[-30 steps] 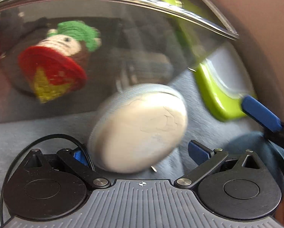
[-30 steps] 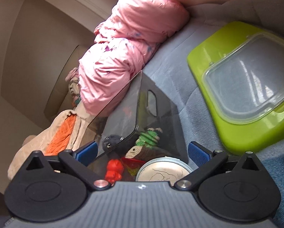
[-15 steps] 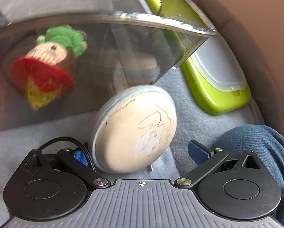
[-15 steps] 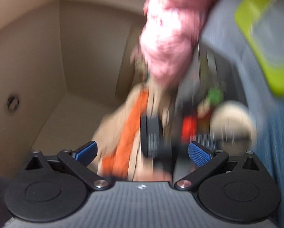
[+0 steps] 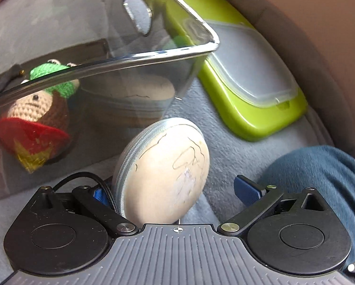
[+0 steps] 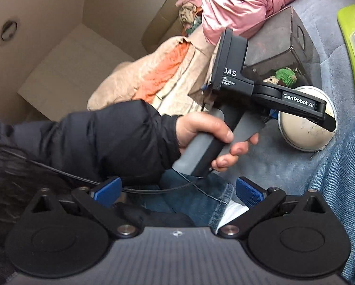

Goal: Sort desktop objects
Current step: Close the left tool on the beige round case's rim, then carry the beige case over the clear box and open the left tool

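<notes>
— Beige round zip case sits tilted between your left gripper fingers, leaning on the left blue pad; the right pad stands clear of it. Your jaws are closing but have not pinched it yet, so that claw counts as released.

— And my right gripper?

— Released too: both blue pads are spread, with only your jeans and a black cable seen between them. Just past them your left hand, in a black sleeve, grips the grey handle of the other tool.

— Where does the case rest?

— On the grey-blue blanket, right against the outside wall of the clear smoky bin, near its corner. Your knee in denim is just to the right.

— What is in the bin?

— A crochet doll with a green hat and a red-and-yellow base, lying inside on the left.

— Farther out?

— A lime-green tray with a clear lid lies beyond the bin's corner on the blanket. From the right wrist view, pink clothing and a tan-and-orange cloth lie behind the bin, with a cardboard box beyond them.
</notes>
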